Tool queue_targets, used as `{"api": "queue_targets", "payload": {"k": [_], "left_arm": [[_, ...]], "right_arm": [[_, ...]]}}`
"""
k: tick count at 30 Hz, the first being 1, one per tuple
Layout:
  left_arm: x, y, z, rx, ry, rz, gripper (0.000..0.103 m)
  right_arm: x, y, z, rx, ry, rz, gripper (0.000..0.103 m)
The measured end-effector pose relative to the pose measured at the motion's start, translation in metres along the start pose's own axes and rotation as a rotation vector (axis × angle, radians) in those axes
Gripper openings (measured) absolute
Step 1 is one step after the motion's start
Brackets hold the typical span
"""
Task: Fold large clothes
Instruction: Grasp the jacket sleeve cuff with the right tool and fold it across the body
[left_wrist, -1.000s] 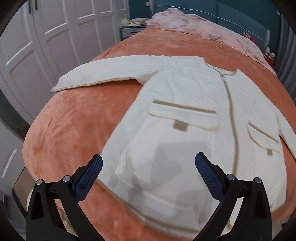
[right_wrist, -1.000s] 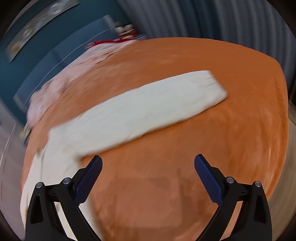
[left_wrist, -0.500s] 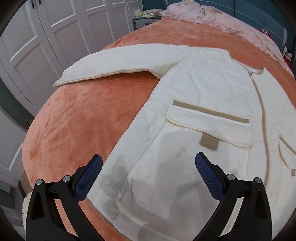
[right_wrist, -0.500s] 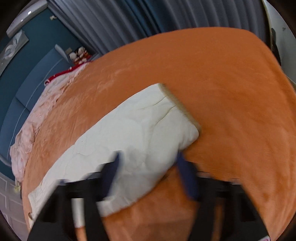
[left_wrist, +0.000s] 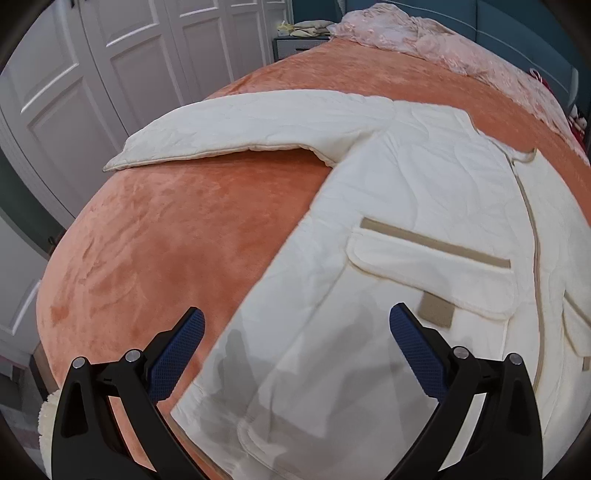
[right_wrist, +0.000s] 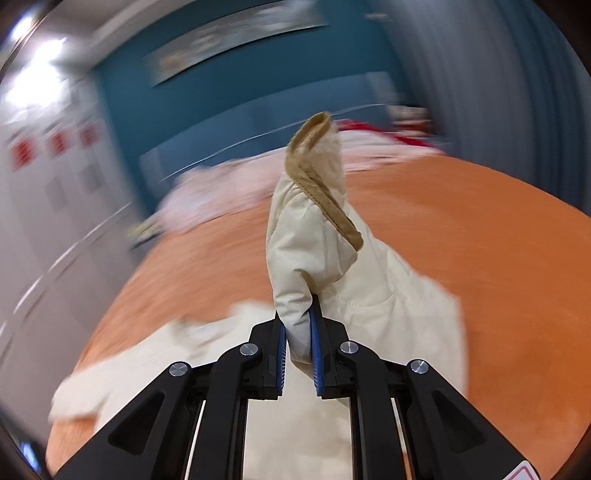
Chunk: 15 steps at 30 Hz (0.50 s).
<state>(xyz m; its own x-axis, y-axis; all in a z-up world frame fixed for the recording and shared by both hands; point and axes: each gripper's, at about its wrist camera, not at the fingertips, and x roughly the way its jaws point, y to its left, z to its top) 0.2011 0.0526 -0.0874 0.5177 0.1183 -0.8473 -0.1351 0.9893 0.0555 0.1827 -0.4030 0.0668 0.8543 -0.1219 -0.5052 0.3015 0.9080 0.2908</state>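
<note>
Cream jacket (left_wrist: 406, 221) spread flat on the orange bedspread (left_wrist: 166, 240). Left gripper (left_wrist: 295, 343) poised over its lower hem, jaws wide, nothing between. Right gripper (right_wrist: 298, 332) closing, pinching the tan-trimmed sleeve (right_wrist: 314, 221), lifted off the bedspread.

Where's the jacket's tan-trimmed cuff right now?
Right wrist view, centre: the cuff stands up off the orange bedspread, its sleeve pinched in the closing right tool. The left tool hovers open over the jacket's hem.
</note>
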Motion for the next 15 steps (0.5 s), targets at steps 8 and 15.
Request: {"api": "queue_targets", "payload": {"k": [8,15], "left_arm": [[0.004,0.024,0.017,-0.064,-0.013,-0.062,0.098],[0.012,0.023,0.037,-0.097,0.003,-0.188,0.098]], "right_arm": [[0.063,0.181,-0.094,-0.286,0.215,0.231,0.012],[0.109,0.237,-0.187,-0.465,0.414,0.227,0.022]]}}
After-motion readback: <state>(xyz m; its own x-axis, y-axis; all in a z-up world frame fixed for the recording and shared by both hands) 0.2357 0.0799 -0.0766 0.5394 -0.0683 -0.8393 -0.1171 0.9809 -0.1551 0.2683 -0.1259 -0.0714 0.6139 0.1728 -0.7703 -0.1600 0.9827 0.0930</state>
